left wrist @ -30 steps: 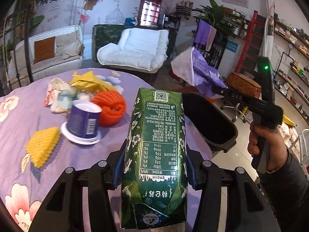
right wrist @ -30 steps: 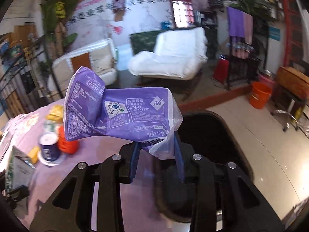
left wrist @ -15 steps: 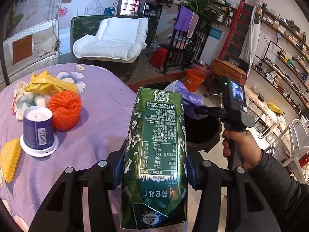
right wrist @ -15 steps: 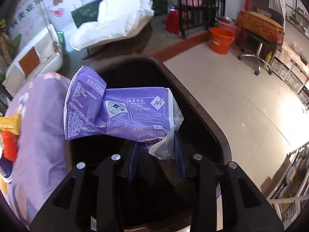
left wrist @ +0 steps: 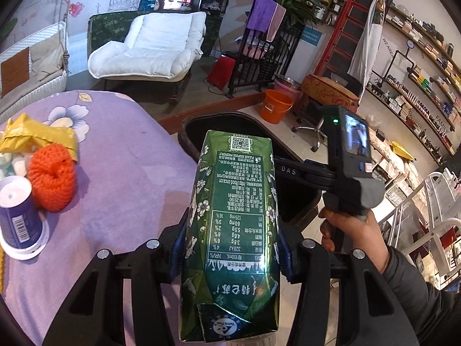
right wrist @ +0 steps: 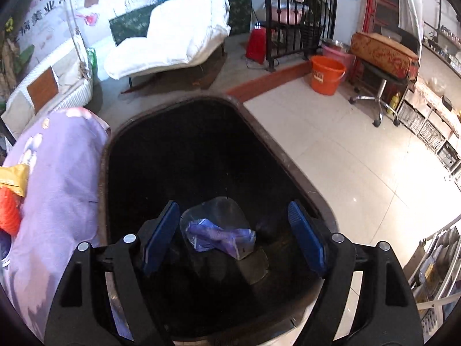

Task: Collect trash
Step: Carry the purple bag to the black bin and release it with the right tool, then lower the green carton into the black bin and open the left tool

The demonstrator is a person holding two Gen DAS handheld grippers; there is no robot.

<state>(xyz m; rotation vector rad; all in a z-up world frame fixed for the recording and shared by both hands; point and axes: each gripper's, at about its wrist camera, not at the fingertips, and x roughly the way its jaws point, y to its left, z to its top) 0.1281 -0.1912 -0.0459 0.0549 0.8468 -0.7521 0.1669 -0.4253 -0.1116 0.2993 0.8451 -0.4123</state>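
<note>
Your left gripper [left wrist: 230, 248] pinches a green drink carton [left wrist: 233, 225] between its blue pads, the carton standing lengthwise just past the edge of the purple-clothed table [left wrist: 124, 173], with the black trash bin [right wrist: 201, 150] behind it. Your right gripper [right wrist: 233, 236] hangs over the bin with its jaws opening and nothing between them; a purple wrapper [right wrist: 219, 236] lies down inside, seemingly on a clear bag, though it's dim there. On the table sit an orange foam net [left wrist: 53, 177], a yellow wrapper [left wrist: 34, 135] and a purple cup [left wrist: 17, 210].
</note>
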